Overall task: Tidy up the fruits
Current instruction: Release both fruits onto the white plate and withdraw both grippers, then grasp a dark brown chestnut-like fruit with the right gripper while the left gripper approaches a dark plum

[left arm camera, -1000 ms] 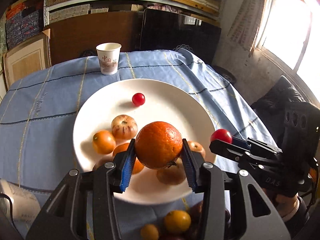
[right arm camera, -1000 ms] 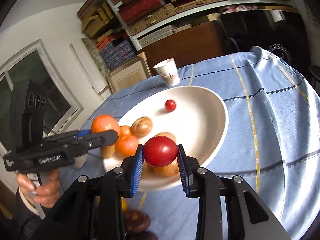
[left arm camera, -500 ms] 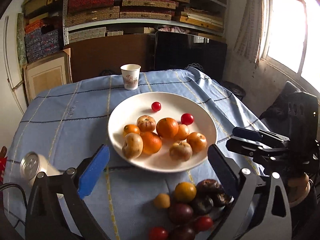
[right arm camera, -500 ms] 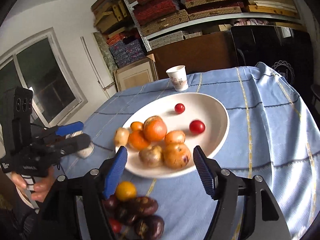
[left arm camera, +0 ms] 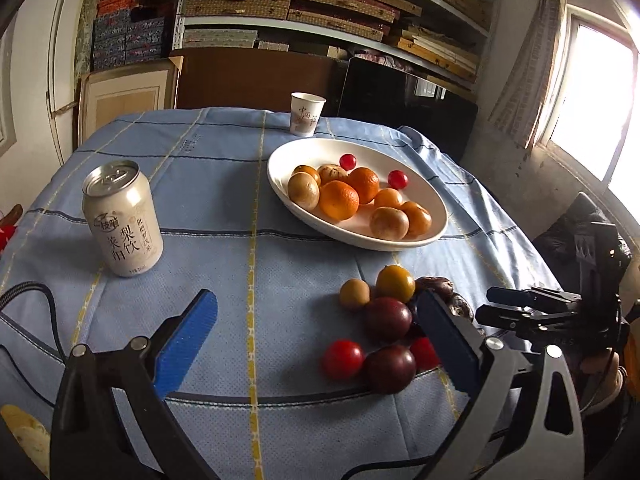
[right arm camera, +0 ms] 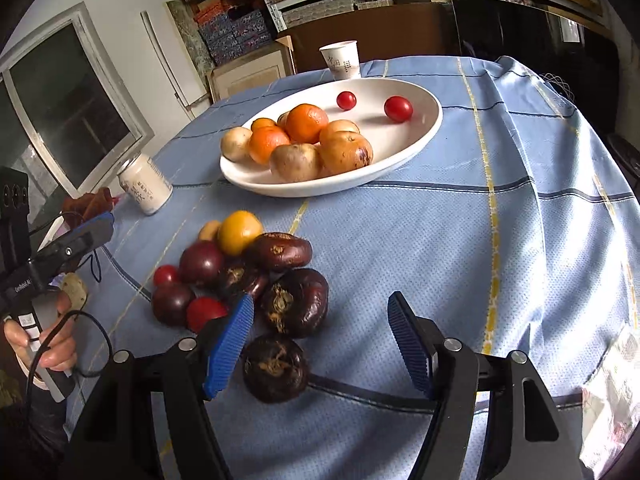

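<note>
A white plate (left arm camera: 426, 197) (right arm camera: 434, 118) holds oranges (left arm camera: 338, 200) (right arm camera: 306, 122), brownish fruits and two red cherry tomatoes (left arm camera: 398, 179) (right arm camera: 398, 109). In front of it a pile of loose fruit (left arm camera: 388, 318) (right arm camera: 240, 264) lies on the blue cloth: dark purple and brown ones, a yellow one, red tomatoes. My left gripper (left arm camera: 316, 308) hangs open and empty above the cloth, left of the pile. My right gripper (right arm camera: 320, 300) is open above the pile's near side, over a dark brown fruit (right arm camera: 294, 302), not touching it.
A drink can (left arm camera: 122, 220) (right arm camera: 146, 190) stands left of the plate, with a paper cup (left arm camera: 307, 114) (right arm camera: 342, 60) behind it. A black cable (left arm camera: 32, 292) runs along the near left. Crumpled wrapping (right arm camera: 612, 392) lies near the right edge. A hand (right arm camera: 40, 344) holds the left gripper's handle.
A second ago the left gripper held an orange and the right a red tomato over the plate. Both fruits now lie in the plate; both grippers opened and drew back to the pile.
</note>
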`<state>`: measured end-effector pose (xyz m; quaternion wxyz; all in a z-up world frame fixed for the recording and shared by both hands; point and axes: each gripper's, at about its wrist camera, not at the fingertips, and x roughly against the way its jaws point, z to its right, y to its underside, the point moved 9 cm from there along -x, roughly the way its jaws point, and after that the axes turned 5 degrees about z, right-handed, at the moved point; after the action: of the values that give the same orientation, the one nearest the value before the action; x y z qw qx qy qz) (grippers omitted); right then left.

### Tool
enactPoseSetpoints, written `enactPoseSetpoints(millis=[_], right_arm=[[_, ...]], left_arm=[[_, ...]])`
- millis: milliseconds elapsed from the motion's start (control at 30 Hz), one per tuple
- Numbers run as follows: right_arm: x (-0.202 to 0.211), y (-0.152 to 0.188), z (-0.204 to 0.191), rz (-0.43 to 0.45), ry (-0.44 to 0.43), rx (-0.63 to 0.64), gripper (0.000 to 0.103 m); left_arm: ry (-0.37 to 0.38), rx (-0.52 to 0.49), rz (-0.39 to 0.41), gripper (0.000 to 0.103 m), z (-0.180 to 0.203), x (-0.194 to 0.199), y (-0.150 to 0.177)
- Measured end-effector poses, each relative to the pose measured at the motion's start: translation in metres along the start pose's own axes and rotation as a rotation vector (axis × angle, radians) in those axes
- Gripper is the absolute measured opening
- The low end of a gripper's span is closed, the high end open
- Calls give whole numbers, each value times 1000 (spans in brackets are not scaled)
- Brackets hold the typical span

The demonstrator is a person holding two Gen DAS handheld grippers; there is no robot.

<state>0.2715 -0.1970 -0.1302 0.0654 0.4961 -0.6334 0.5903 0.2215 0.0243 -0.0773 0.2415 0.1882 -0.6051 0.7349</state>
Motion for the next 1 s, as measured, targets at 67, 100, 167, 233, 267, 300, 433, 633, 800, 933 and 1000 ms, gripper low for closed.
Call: enactPoseSetpoints(millis=[67,100,167,233,267,300,433,633,800,933,1000], right_arm=[[0,4,-5,-19,-14,23,71],[0,7,-8,-31,-22,37,71],[-1,13,-13,-49,-21,69,71],[-2,19,-19,-58,-10,102,71],[-3,21,-21,-65,-11,114,70],[-4,23,-24,-71,-13,125,70],[-6,29,-31,-87,-11,161,64],[-6,31,-33,-88,12,193,62],[-7,32,-32,-84,43,224,56],[-7,33,-33,-79,64,252,53],[-7,34,-34,-79,64,260,51]], left_arm=[[-2,12,1,98,-1,0,1],[-14,9,3,98,-2,1,1],[-37,-1,5,98,-4,1,2],[-38,-1,-2,98,-3,-1,4],[-35,3,-5,98,-3,-1,4],[-34,4,-6,98,-3,-1,5],[-46,-6,-8,98,-4,-1,6],[-51,-14,-16,98,-3,-3,8],[-51,-15,-28,98,-3,-6,11],[-55,-18,-29,98,-3,-7,11],[-58,-16,-34,98,-4,-8,11]])
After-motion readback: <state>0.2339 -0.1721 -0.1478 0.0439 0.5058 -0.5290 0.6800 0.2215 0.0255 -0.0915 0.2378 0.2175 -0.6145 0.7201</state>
